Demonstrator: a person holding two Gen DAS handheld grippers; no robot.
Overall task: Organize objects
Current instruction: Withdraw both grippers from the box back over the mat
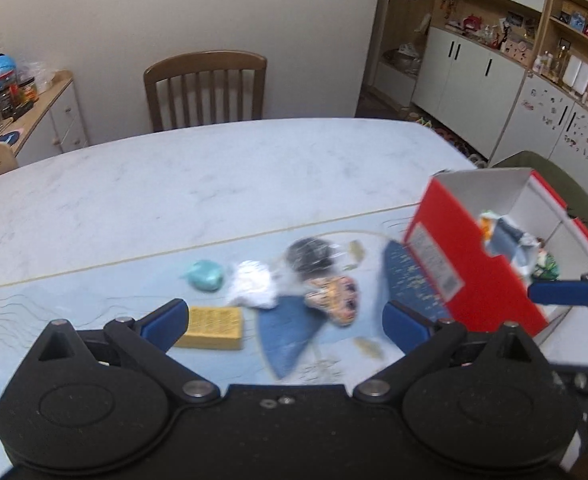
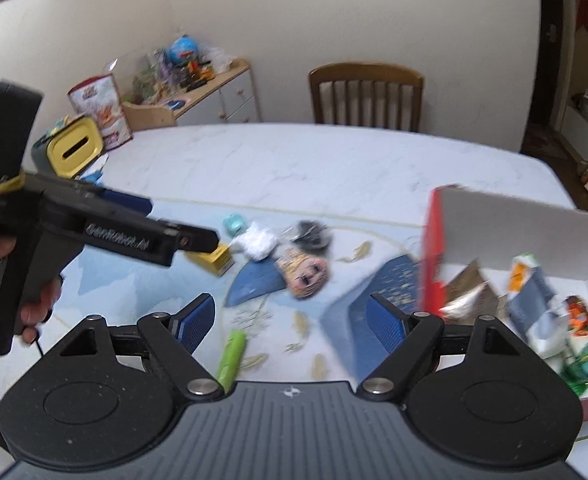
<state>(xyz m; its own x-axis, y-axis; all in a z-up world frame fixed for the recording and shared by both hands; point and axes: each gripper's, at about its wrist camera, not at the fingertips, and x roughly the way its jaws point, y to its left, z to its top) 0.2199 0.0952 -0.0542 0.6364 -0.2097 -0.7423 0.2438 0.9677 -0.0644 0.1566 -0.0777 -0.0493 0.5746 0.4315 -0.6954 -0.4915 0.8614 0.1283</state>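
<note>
Grippers: we see left gripper [image 1: 286, 320] and right gripper [image 2: 290, 320] fingers spread wide, empty; red box [image 1: 465, 264] sits right of frame.

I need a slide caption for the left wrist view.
Open left gripper above yellow rectangular block and white crumpled packet, beside red cardboard box.

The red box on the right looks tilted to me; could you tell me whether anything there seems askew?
Yes. The red box appears tipped, its near wall leaning rather than upright, with packets heaped loosely inside. Motion blur exaggerates the lean. Small items still lie scattered on the blue mat.
</note>
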